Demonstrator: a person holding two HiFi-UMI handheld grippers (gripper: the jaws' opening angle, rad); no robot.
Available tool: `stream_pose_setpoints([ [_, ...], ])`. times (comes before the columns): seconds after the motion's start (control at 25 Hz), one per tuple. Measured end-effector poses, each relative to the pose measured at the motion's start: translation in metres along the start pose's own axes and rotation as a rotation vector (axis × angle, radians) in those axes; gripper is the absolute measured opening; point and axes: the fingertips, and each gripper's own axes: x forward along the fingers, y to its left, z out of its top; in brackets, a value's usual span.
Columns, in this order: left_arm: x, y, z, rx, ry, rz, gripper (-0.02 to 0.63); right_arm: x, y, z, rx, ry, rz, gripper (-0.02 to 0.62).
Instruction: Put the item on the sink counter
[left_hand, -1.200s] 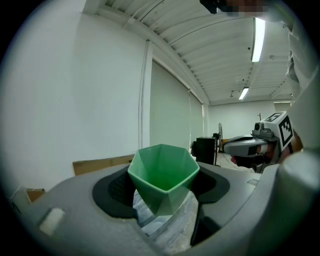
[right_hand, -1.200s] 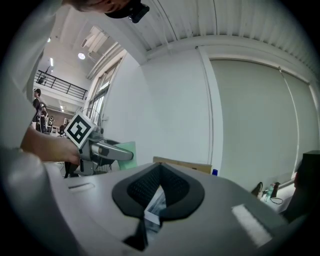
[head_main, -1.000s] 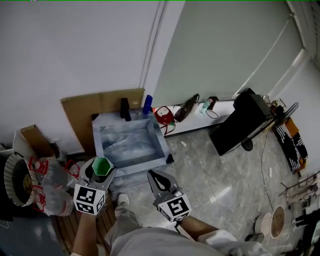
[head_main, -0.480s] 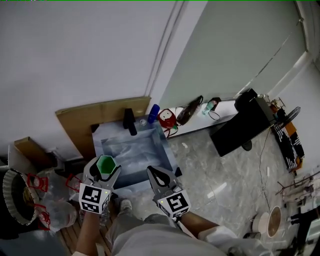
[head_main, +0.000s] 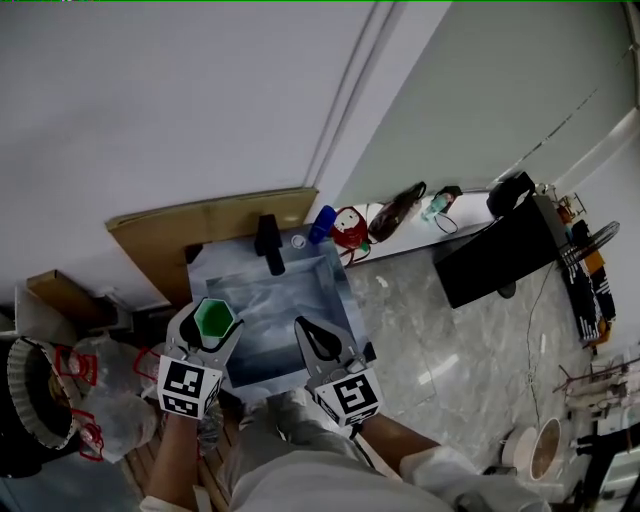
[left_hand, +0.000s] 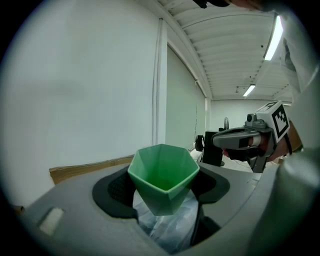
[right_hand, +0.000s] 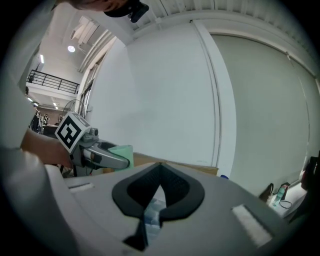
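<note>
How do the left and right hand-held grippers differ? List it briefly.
The left hand-held gripper has jaws spread wide, clamped on a green faceted plastic cup; the right hand-held gripper is shut. The left is loaded; the right holds nothing. Both are grey with black jaws.

Green faceted cup (left_hand: 164, 175) stands upright, clamped in left gripper (left_hand: 162, 187).

A plain work hall.
Grey metal sink (head_main: 275, 310) beside a brown cardboard sheet (head_main: 200, 225); long white tube light (left_hand: 274, 40) overhead.
</note>
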Motion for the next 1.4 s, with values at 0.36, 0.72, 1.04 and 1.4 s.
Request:
stream_pose_setpoints([
  [0.36,0.059,0.032,-0.02,0.004,0.055,0.026,0.316,0.057,-0.03,-0.026,0.009,0.033,0.055,0.003],
  [0.72,0.116,0.07,-0.056,0.005,0.094,0.048,0.316,0.114,-0.05,-0.057,0.014,0.055,0.077,0.003],
  [1.04,0.164,0.106,-0.104,-0.004,0.114,0.065,0.316,0.159,-0.065,-0.091,0.043,0.061,0.093,0.003],
  [1.4,0.215,0.125,-0.14,0.003,0.14,0.063,0.317,0.181,-0.077,-0.11,0.12,0.04,0.102,0.003],
])
